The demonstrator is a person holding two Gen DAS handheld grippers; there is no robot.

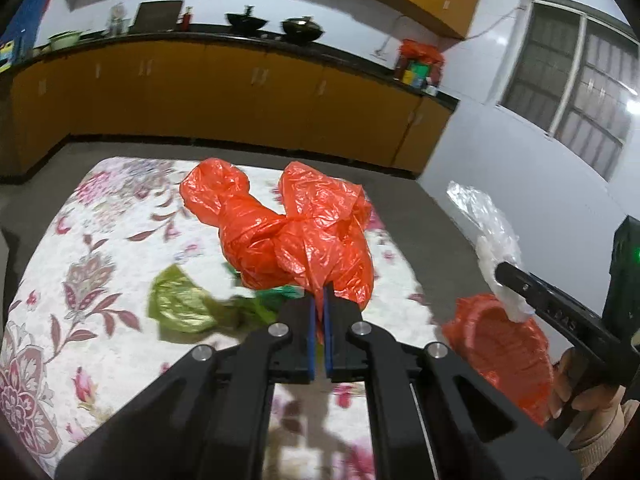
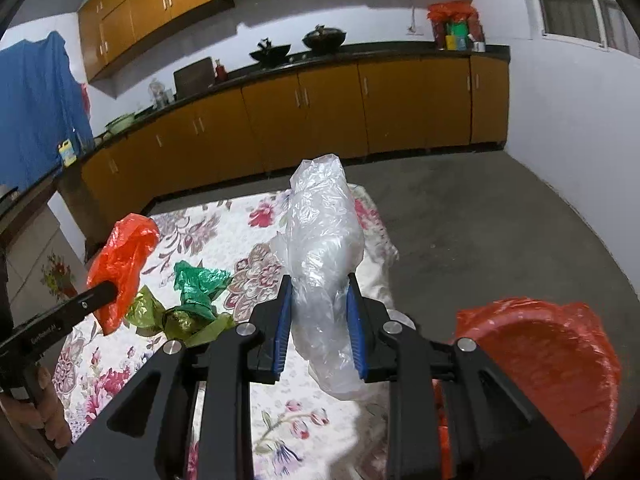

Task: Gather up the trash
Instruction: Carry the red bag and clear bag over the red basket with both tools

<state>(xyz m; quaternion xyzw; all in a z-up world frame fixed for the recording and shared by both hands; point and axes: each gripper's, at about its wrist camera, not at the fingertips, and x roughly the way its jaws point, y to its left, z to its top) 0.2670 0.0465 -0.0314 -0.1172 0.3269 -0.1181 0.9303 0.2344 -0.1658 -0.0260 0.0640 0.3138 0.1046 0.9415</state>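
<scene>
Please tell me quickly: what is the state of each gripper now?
Left gripper: closed, holding the orange bag.
Right gripper: closed, holding the clear bag.

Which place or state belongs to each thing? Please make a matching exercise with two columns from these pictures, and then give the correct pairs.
Things:
1. orange plastic bag
2. clear plastic bag
3. green plastic bags
4. orange-lined bin

Places or states:
A. lying on the flowered cloth, held by nothing
B. pinched in the shut left gripper
C. standing beside the table, mouth open
D. squeezed between the blue pads of the right gripper

Right pairs: 1-B, 2-D, 3-A, 4-C
</scene>
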